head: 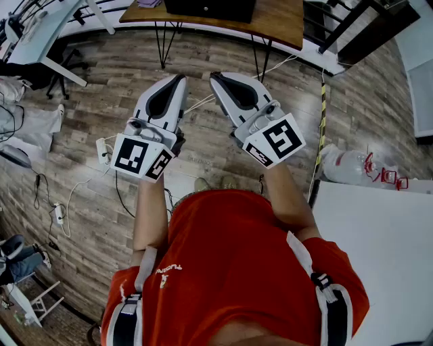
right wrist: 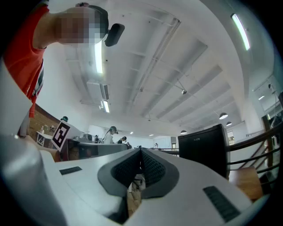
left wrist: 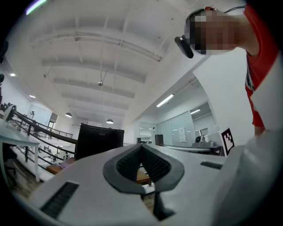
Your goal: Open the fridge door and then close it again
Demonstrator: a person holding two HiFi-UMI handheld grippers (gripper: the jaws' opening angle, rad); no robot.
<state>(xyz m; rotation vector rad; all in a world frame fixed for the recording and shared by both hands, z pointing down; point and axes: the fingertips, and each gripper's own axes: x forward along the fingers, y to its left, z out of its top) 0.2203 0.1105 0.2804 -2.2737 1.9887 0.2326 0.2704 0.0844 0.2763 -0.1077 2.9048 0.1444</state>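
Holding left gripper [head: 178, 80] and right gripper [head: 216, 76] side by side, both pressed together on nothing, aimed toward black fridge [left wrist: 98, 140] well ahead of tips, probably staging before the opening reach.

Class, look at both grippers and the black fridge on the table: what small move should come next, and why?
Probably move forward, carrying one gripper toward the black fridge. The left gripper and right gripper are both shut, empty and held in mid-air, while the fridge stands on the wooden table ahead, touched by neither.
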